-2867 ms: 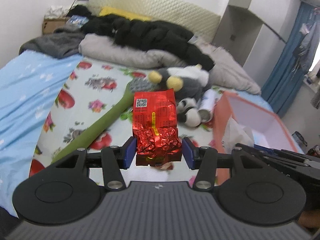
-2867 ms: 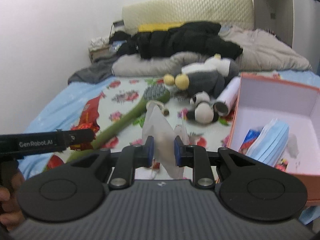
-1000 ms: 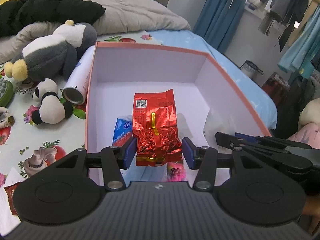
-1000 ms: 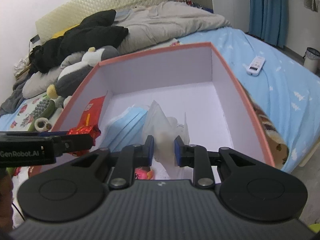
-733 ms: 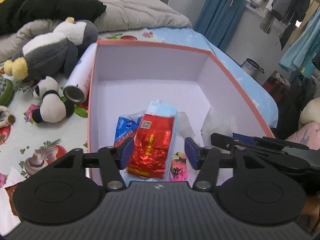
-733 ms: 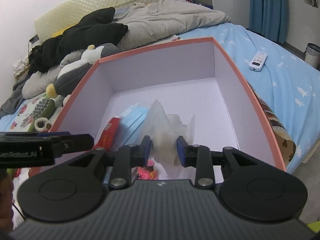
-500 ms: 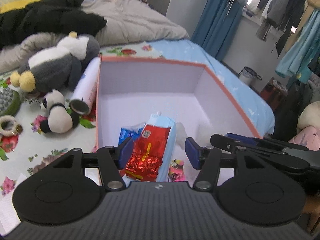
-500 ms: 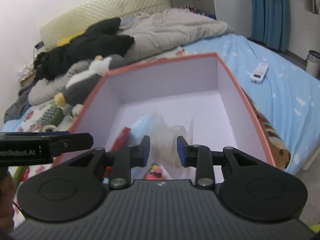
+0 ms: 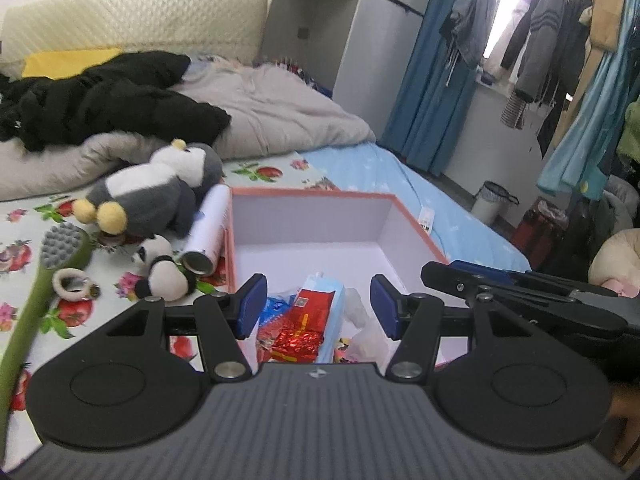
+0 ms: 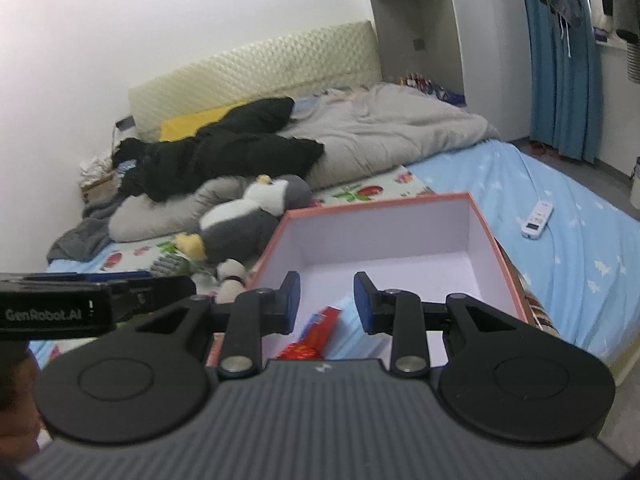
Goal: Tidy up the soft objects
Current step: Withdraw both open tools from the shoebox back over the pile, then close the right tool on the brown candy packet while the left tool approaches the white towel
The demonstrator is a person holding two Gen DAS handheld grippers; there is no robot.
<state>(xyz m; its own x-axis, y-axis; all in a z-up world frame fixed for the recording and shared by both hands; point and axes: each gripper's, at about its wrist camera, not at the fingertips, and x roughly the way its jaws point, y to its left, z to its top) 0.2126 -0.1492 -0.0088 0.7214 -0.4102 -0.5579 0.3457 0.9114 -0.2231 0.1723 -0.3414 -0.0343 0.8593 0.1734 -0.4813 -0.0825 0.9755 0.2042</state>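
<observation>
Plush penguin point(image 9: 160, 192) and tube point(image 9: 208, 232) flank box point(image 9: 312, 220).

The box point(image 9: 312, 220) looks like matt card, pale inside with a salmon rim. In it a red pouch point(image 9: 302, 326) is crinkled, glossy foil, leaning on a pale blue packet point(image 9: 334, 312) with a soft plastic sheen. Left of the box a tube point(image 9: 206, 236) is smooth white with a shiny metal end. The far penguin point(image 9: 152, 196) and near panda point(image 9: 162, 276) are fuzzy plush. The sheet point(image 9: 24, 248) is printed matt cloth, the far quilt point(image 9: 280, 116) soft grey cloth, the headboard point(image 9: 132, 24) quilted and faintly shiny. The gripper point(image 9: 316, 306) bodies are matt black plastic with blue pads point(image 9: 250, 306).
</observation>
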